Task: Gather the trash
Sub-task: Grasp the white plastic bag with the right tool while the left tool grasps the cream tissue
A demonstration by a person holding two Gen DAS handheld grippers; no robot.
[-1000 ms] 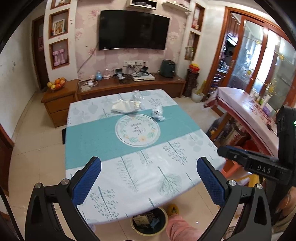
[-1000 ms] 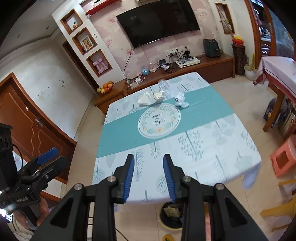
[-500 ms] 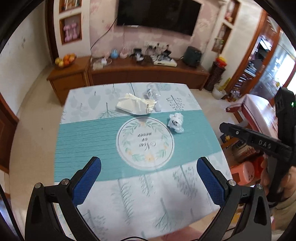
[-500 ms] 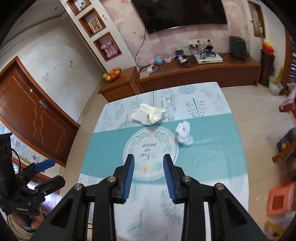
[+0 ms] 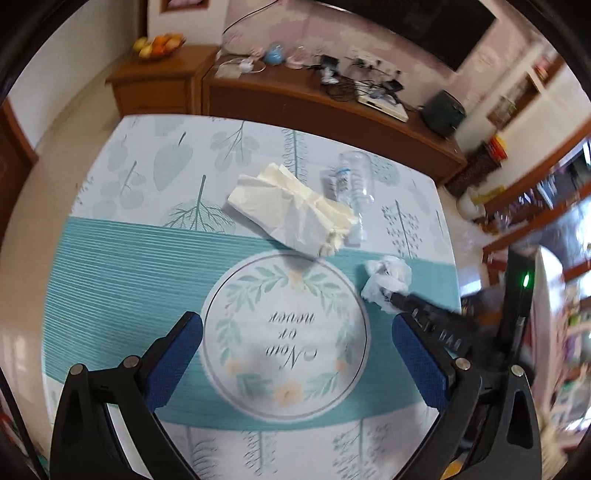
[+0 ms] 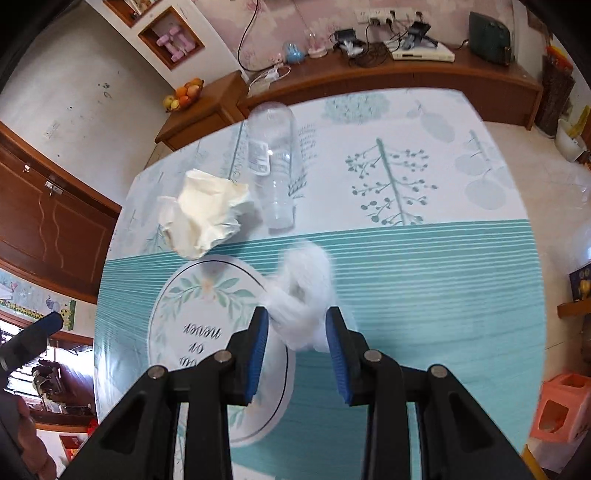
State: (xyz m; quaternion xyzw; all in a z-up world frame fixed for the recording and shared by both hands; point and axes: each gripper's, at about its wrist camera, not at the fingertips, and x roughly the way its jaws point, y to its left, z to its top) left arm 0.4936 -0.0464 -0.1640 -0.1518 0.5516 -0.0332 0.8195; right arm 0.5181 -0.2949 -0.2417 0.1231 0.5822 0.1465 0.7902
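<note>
Three pieces of trash lie on the patterned tablecloth (image 5: 122,266): a crumpled cream napkin (image 5: 291,210) (image 6: 203,214), a clear plastic bottle (image 5: 347,184) (image 6: 275,162) on its side, and a white tissue wad (image 5: 388,280) (image 6: 303,291). My right gripper (image 6: 297,343) points down at the wad. Its blue pads (image 6: 258,350) stand partly apart, with the wad's near end between the fingertips. In the left wrist view the right gripper (image 5: 432,325) reaches the wad from the right. My left gripper (image 5: 295,354) hangs wide open over the round print, holding nothing.
A wooden sideboard (image 5: 280,96) with cables, a fruit bowl (image 5: 159,44) and a dark appliance (image 6: 489,31) stands beyond the table's far edge. A pink stool (image 6: 561,406) sits on the floor at the right. Wooden doors (image 6: 48,218) are at the left.
Both grippers have come down and forward over the table, so the trash looks much closer. The right gripper has reached the white tissue wad, which now sits between its fingertips.
</note>
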